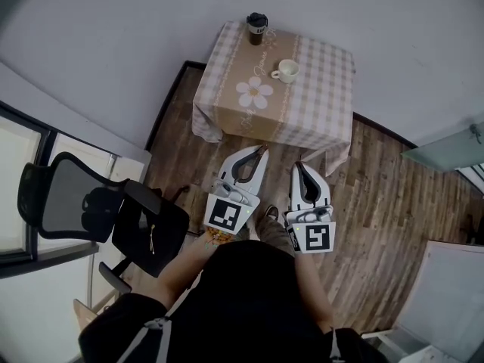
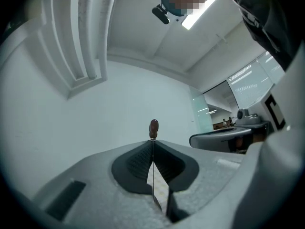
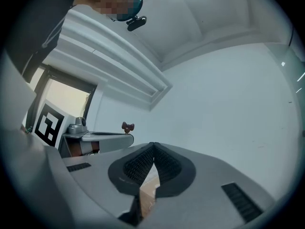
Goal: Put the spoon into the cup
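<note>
- The left hand-held gripper [image 1: 263, 151] is closed on the spoon [image 2: 153, 126]. The thin shaft sits edge-on between the pads, and a brown ornamental end sticks out just past the jaw tips. The grip looks narrow, so the carry should be slow and free of wrist flicks.
- The right hand-held gripper [image 1: 297, 165] is closed on nothing and sits just beside the left one. It is free, I judge, to open and steady the cup if that proves necessary.
- The worktop [image 1: 318, 97], under a checked cloth, lies ahead of both grippers and well apart from them. The step in hand is therefore the approach, which calls for a step or reach forward before any lowering.
- A dark lidded tumbler [image 1: 257, 29] stands near the far corner, beyond and to the left of the cup. The left arm should come in from the near side to stay clear of it.
- The cup [image 1: 286, 70] is pale and upright, with its mouth open to the top. It looks light, so a sideways knock on the rim could tip it.
- The spoon now points roughly level. It should be tilted tip-down over the mouth and its end lowered inside the rim, and only then should the jaws part. I cannot tell where the bowl end lies.
</note>
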{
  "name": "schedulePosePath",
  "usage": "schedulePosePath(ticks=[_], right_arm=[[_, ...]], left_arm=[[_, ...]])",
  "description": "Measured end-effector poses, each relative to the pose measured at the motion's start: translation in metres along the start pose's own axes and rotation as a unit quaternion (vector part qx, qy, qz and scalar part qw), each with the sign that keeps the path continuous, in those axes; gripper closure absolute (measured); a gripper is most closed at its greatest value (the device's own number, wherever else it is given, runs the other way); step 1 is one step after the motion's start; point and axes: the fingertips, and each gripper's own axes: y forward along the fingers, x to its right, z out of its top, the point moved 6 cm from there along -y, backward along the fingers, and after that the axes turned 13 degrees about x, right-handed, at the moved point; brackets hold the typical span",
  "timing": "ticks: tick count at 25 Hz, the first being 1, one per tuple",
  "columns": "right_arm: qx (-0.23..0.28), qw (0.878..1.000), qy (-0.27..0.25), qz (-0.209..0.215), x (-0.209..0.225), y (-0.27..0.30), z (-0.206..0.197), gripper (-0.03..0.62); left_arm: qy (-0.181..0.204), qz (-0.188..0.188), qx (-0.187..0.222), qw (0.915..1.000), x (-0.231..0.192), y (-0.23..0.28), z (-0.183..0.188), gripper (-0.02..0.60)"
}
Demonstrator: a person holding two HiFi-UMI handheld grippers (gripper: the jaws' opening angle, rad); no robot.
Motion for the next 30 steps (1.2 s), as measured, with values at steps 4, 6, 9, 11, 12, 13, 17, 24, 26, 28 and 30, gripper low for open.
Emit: schedulePosePath(ticks=[4,6,9,11,12,13,17,24,26,28,30], right_arm=[[-0.011,1.0,-0.002,-0.007,-0.003,0.005,-0.002,0.592],[-0.012,1.0,-0.001,-0.009,0.001,0.008,-0.004,0.592],[-0.01,1.0,-0.001,-0.013,0.009,0.015,-0.007,0.592],[-0.008,1.0,0.001,-0.019,0.019,0.019,-0.011,0.592],[-0.008,1.0,0.004,-0.022,0.025,0.023,-0.013,0.592],[-0.007,1.0,0.006,-0.024,0.031,0.027,-0.016,0.592],[0.008,1.0,0.015,-0.02,0.056,0.047,-0.028,0.592],[-0.002,1.0,0.028,-0.009,0.109,0.074,-0.053,0.592],[-0.008,0.999,0.032,-0.007,0.129,0.082,-0.059,0.592],[-0.011,0.999,0.032,0.0,0.149,0.091,-0.065,0.592],[-0.013,0.999,0.032,0.01,0.168,0.098,-0.071,0.592]], left_arm=[[-0.011,-0.005,0.004,0.9999,-0.007,0.001,-0.001,0.566],[-0.013,-0.007,0.002,0.9999,-0.01,0.007,-0.004,0.566],[-0.012,-0.008,0.002,0.9999,-0.016,0.017,-0.009,0.566],[-0.011,-0.009,0.0,0.9999,-0.019,0.025,-0.013,0.566],[-0.009,-0.01,-0.001,0.9999,-0.02,0.03,-0.015,0.566],[-0.007,-0.01,-0.003,0.9999,-0.022,0.036,-0.018,0.566],[0.005,-0.01,-0.008,0.9999,-0.032,0.061,-0.028,0.566],[0.007,0.005,-0.019,0.9998,-0.045,0.107,-0.051,0.566],[0.01,0.005,-0.025,0.9996,-0.047,0.125,-0.057,0.566],[0.014,0.005,-0.025,0.9996,-0.048,0.144,-0.062,0.566],[0.017,0.004,-0.027,0.9995,-0.047,0.162,-0.07,0.566]])
